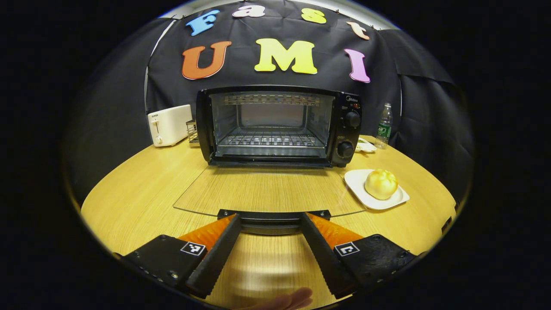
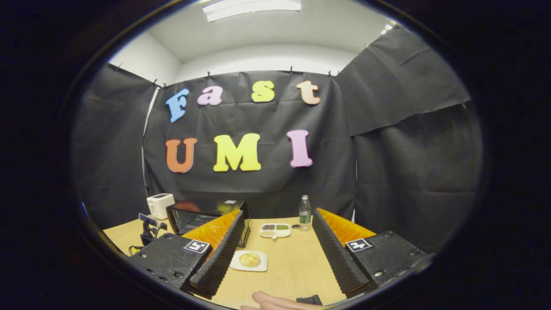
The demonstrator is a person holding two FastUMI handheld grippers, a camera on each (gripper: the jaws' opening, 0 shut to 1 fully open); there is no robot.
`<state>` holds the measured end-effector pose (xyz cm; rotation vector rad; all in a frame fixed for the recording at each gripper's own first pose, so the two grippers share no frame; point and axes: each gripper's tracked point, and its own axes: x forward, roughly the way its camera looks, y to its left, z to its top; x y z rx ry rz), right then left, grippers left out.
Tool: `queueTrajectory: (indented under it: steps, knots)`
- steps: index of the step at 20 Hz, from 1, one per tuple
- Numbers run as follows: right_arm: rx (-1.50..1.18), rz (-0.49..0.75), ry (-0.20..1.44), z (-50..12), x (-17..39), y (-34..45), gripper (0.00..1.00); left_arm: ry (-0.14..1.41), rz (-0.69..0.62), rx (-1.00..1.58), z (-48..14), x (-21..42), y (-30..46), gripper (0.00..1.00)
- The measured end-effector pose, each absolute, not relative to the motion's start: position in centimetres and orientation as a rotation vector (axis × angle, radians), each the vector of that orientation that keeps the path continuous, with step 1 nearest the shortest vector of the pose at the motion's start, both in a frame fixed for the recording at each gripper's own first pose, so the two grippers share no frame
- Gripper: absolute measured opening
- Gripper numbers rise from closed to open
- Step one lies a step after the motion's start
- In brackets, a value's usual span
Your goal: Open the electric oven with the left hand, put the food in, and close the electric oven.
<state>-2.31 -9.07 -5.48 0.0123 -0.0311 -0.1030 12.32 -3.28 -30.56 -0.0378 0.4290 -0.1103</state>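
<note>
Bun [image 1: 381,184] on a small white plate [image 1: 359,191] is what the coming move turns on: in the left gripper view it is seen on the wooden table [image 1: 142,185] to the right of the electric oven [image 1: 280,125], near the outer right corner of the lowered glass door [image 1: 267,191]. The oven is already open, its door laid flat toward the viewer, its wire rack [image 1: 271,140] bare. The left gripper [image 1: 270,220] is set just at the door's handle [image 1: 271,217], jaws wide apart and clamped on nothing; whether a fingertip touches the handle cannot be told. In the right gripper view the right gripper [image 2: 277,217] is held high and well back from the table, jaws likewise spread and empty, with the bun [image 2: 249,259] lying low between its fingers, slightly left of centre, and the oven [image 2: 202,215] farther left. The right gripper is judged the likelier one for the pickup, since the food lies on its side and the left is at the door. The bun is round, so no long axis governs the grasp; a descent forward and down is called for. A toaster [image 1: 168,125] and a water bottle [image 1: 383,125] flank the oven.
</note>
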Motion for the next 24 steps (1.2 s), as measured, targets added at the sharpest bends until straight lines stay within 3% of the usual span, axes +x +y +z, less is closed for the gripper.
queueTrajectory:
  steps: [1,2,15,24]
  knots:
    - [0.013,-0.102,-0.028,-5.5,-2.2,-9.0,0.96,0.415,-0.118,-0.050,-29.7,12.1,-3.4,0.83]
    - [0.015,-0.101,-0.020,-5.8,-1.9,-8.8,0.96,0.393,-0.114,-0.053,-28.6,11.9,-3.1,0.93]
    - [-0.017,-0.023,0.095,-10.8,4.0,-6.3,0.97,0.079,-0.061,0.046,-9.0,4.0,-1.3,0.92]
    - [0.008,-0.006,0.229,-21.6,11.0,-5.3,0.97,-0.062,-0.063,-0.025,0.6,-0.2,-0.1,0.93]
